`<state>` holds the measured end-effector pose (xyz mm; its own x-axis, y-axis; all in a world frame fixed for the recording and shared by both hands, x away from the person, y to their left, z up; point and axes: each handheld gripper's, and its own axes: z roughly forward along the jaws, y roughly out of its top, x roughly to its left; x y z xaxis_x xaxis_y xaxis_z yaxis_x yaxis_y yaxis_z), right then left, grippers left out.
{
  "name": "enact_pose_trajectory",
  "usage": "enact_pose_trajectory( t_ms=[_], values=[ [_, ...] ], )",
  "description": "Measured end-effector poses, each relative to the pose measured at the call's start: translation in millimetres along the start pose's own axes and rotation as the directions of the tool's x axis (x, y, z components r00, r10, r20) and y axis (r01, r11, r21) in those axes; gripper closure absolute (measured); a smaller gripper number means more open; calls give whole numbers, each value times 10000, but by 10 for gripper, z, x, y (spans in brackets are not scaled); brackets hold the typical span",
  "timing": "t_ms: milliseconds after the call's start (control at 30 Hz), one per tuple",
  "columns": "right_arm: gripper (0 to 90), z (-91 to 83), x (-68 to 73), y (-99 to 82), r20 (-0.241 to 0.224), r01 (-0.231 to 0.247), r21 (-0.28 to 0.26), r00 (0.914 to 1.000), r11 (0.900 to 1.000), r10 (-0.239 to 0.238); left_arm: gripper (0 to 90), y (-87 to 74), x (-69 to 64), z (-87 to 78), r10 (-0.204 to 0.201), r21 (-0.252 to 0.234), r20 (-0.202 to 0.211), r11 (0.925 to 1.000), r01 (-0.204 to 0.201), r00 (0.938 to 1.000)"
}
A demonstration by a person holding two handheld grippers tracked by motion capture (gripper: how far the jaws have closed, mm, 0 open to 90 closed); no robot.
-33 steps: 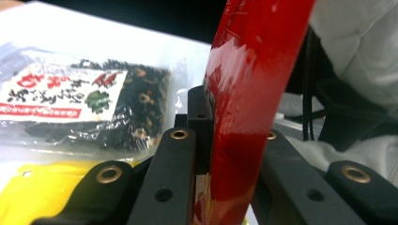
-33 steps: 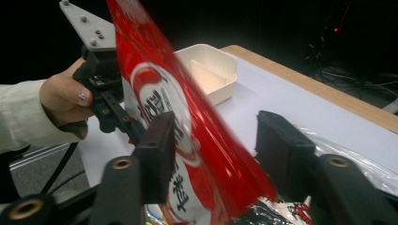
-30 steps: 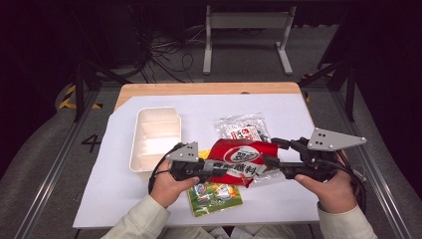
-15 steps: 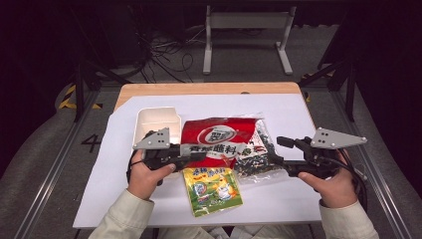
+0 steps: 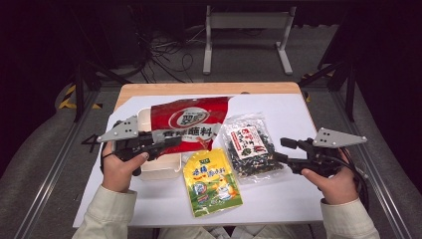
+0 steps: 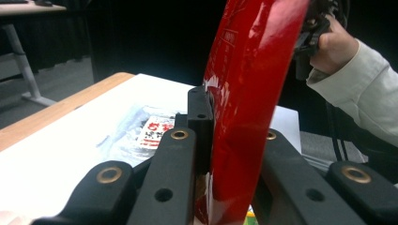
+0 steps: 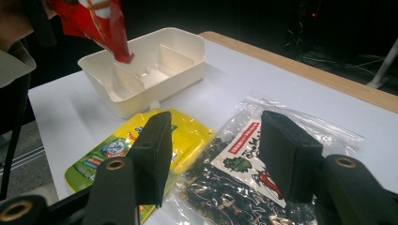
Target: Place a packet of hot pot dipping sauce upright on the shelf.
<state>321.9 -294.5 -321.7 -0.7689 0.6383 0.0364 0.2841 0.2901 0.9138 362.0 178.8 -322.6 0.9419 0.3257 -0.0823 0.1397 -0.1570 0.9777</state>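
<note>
The red packet (image 5: pixel 190 123) is clamped between the jaws of the left gripper (image 5: pixel 166 143) and held above the white tray (image 5: pixel 160 171). The right gripper (image 5: pixel 278 150), jaws apart after closing slightly, is poised empty beside the clear packet (image 5: pixel 250 147); a yellow pouch (image 5: pixel 211 181) lies nearby.

The red bag (image 5: pixel 190 123) is glossy, with a white oval logo and a grey band of print. It hangs lifted off the desk above the white tray (image 5: pixel 144 115), tilted, its lower left edge pinched between the jaws of the left gripper (image 5: pixel 166 142), one bottom corner pointing down into the tray.
</note>
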Motion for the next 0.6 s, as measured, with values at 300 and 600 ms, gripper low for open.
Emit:
enact_pose_trajectory(
  t_ms=[300,600],
  values=[
    [414,22,-81,-68,74,-228,285,9997,9993,226,848,-18,106,-71,-114,-25,-377,9999,113,9992],
    [415,-36,-139,-93,431,-316,306,9986,9990,303,848,-52,400,-64,-275,-252,-883,9994,254,9957]
  ],
)
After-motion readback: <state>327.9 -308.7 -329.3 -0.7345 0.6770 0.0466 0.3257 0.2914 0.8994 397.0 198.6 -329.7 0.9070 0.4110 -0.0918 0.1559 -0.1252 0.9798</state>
